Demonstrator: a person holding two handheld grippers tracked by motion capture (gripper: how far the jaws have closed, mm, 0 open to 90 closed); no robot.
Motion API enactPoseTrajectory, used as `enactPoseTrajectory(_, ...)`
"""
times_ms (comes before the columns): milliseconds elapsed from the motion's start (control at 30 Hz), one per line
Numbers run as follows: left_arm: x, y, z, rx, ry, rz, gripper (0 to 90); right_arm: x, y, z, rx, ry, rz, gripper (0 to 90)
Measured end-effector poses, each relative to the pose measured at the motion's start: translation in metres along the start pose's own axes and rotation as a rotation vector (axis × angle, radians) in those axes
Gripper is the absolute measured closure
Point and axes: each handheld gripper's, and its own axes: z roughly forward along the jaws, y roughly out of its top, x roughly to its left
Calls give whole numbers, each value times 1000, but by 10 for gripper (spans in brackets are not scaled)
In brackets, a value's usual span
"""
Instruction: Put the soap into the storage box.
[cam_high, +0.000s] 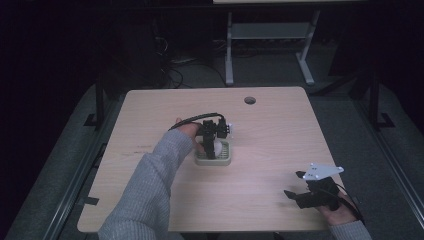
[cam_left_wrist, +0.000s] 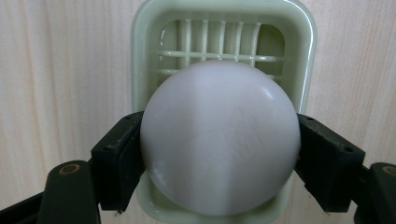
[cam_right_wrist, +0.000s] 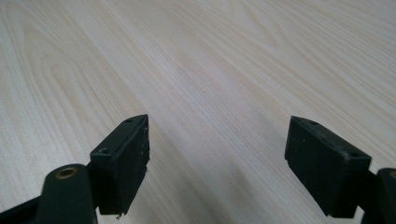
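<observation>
**Ball in your left claw, over the tray**

Your left gripper (cam_left_wrist: 219, 154) clamps the white ball (cam_left_wrist: 219, 137) between both jaws, directly above the green slatted tray (cam_left_wrist: 140, 70) at mid-bench. Your right gripper (cam_right_wrist: 219, 158) gapes wide, holding nothing, near the bench's (cam_high: 280, 130) front right corner.

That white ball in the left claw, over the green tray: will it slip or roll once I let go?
The white ball looks smooth and glossy, so it may slip between the flat pads. Being round, it would likely roll on bare table; the green tray and its raised rim should probably contain it.
</observation>
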Motion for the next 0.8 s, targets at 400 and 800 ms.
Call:
enactPoseTrajectory(400, -1, -1, -8, -24, 12, -10, 238, 1, 1, 1, 3, 2, -2, 215)
enactPoseTrajectory(800, -1, 0, -6, -17, 14, -9, 236, 0, 0, 1, 1, 3, -5, 215)
